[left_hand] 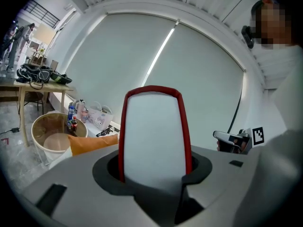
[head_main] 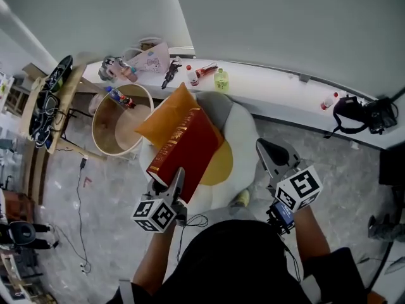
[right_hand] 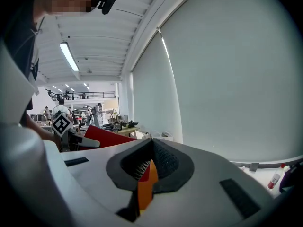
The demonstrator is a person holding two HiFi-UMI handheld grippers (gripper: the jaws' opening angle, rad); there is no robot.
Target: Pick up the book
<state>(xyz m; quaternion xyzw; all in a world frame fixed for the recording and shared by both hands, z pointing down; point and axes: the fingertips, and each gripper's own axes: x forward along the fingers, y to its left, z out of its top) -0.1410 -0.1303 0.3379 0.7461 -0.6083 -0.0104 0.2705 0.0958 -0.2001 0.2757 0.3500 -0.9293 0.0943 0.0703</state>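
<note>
Your left gripper (head_main: 172,183) is clamped on the book (head_main: 190,145). Its jaws press the red covers at the near end, and the pages show white between them. In the head view the book runs from that gripper toward 1 o'clock, over the orange cushion (head_main: 166,114) and the egg cushion (head_main: 243,138). Your right gripper (head_main: 271,157) sits at 3 o'clock of the book, apart from it, with its jaws closed together on nothing. A tub (head_main: 104,132) stands at 10 o'clock of the book.
</note>
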